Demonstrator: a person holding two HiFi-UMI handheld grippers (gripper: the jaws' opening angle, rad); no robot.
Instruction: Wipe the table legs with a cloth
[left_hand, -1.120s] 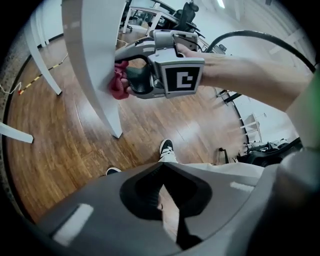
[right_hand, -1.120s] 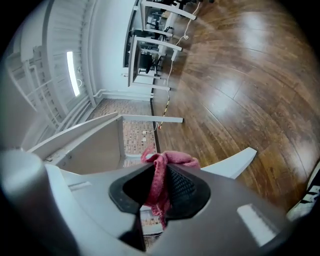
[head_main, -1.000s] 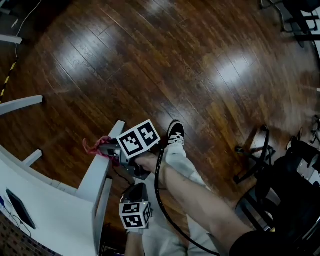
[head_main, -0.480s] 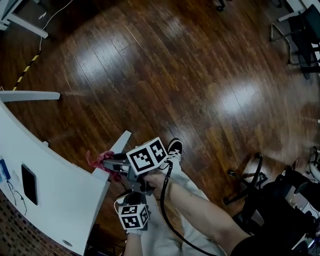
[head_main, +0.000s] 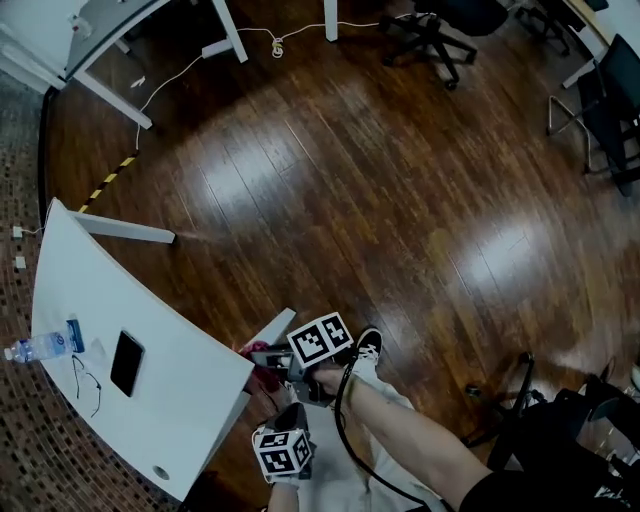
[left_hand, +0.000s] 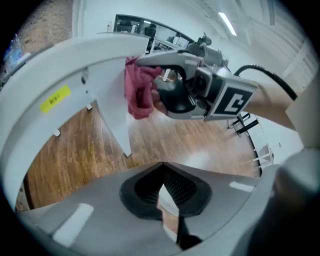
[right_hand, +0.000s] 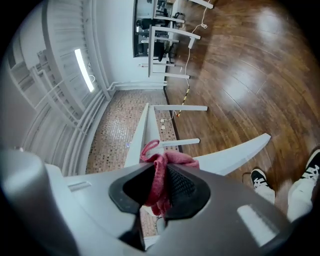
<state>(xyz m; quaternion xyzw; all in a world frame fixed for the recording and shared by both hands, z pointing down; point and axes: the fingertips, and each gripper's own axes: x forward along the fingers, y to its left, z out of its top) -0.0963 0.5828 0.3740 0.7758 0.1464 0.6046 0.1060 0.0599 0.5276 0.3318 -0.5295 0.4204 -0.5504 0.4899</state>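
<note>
Since a second ago the cloth (right_hand: 159, 172) has slid up the table leg (head_main: 278, 328) and now sits just under the tabletop (head_main: 150, 330), near six o'clock in the head view. The right gripper (head_main: 262, 358) pinches a bunched fold of it. The left gripper (left_hand: 161, 186), at about six o'clock from the right one, is pressed together on nothing. The pinch looks narrow, so dragging hard along the leg's edge could pull the cloth free. A knock could also jolt the phone (head_main: 127, 362) and bottle (head_main: 40, 346) above.
</note>
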